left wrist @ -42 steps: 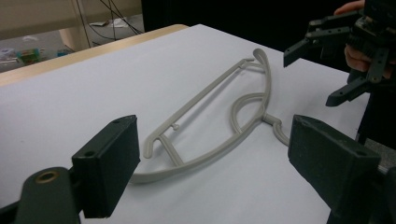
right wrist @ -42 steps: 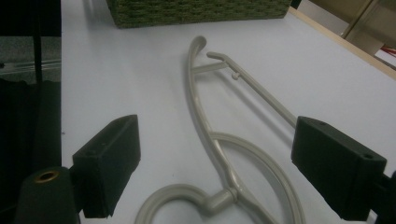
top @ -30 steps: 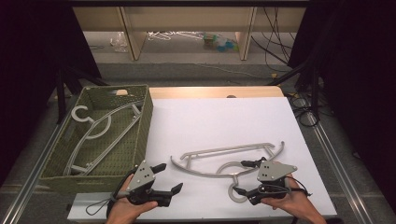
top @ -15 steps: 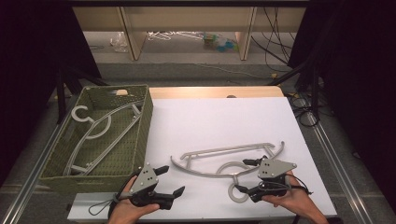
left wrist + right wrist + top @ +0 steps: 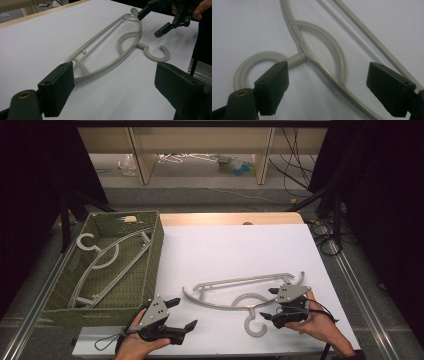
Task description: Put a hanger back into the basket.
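Since a second ago the left gripper [image 5: 181, 315] has slid a little to the right along the near edge of the desk [image 5: 235, 245], while the right gripper [image 5: 270, 306] has barely shifted beside the hanger's hook. Both sets of jaws stand released and wide, with nothing between them touching the pads. Nearest the person, the left gripper hangs over bare white desk, apart from the grey plastic hanger [image 5: 240, 292], whose near arm end lies just ahead of it. The right gripper sits at the hanger's neck: its own view looks straight down on the hook [image 5: 249, 65] and the neck joint, which lie on the desk between and ahead of the open jaws, the hook close under one pad. That close detail of the neck and inner loop is lost from above. The left gripper view instead shows the whole hanger [image 5: 112, 52] lying flat, and beyond it the right gripper [image 5: 157, 21] poised above the hook end. Farther off in the high view, a green woven basket [image 5: 152, 265] at the desk's left holds another grey hanger [image 5: 107, 257], which neither gripper view takes in.
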